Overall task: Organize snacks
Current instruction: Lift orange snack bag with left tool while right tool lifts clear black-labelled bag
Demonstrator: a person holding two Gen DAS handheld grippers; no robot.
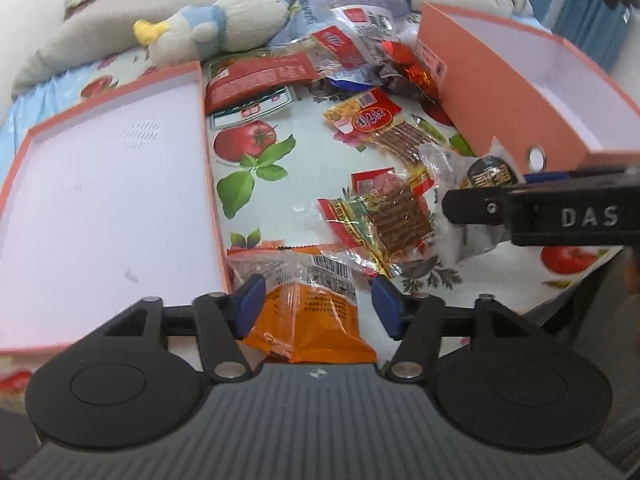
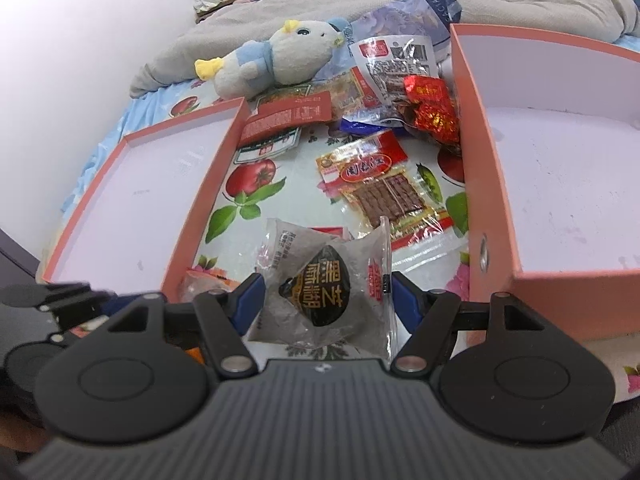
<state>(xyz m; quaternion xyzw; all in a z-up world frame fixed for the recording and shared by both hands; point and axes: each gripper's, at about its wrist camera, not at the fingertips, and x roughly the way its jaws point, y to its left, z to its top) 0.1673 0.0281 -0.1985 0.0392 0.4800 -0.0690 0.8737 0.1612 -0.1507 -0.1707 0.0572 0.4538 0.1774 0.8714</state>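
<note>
Left wrist view: left gripper [image 1: 318, 306] low in frame, jaws straddling an orange snack packet [image 1: 310, 312]; the near-left pad meets the packet, the right pad stands clear, so no firm grasp is evident and the claw reads as released around it. One shallow pink lid [image 1: 104, 184] lies to the left, one deep pink box [image 1: 520, 92] at far right, both bare inside. Between them, on the tomato-print cloth [image 1: 256, 152], loose snacks: two packets of brown sticks, one red pouch, several more heaped at the far end, number uncertain. One plush toy [image 1: 216, 28] beyond. Right wrist view: right gripper [image 2: 326, 300] grasping one clear sesame-paste sachet [image 2: 324, 292], both blue pads against its edges, sachet held above the cloth just left of the box's near corner. One stick packet [image 2: 380, 188] and one red foil sweet [image 2: 432, 108] remain nearby. Judgement: carry the sachet over the box wall before releasing; the left jaws should close squarely on the orange packet before lifting, as the film looks slippery.
</note>
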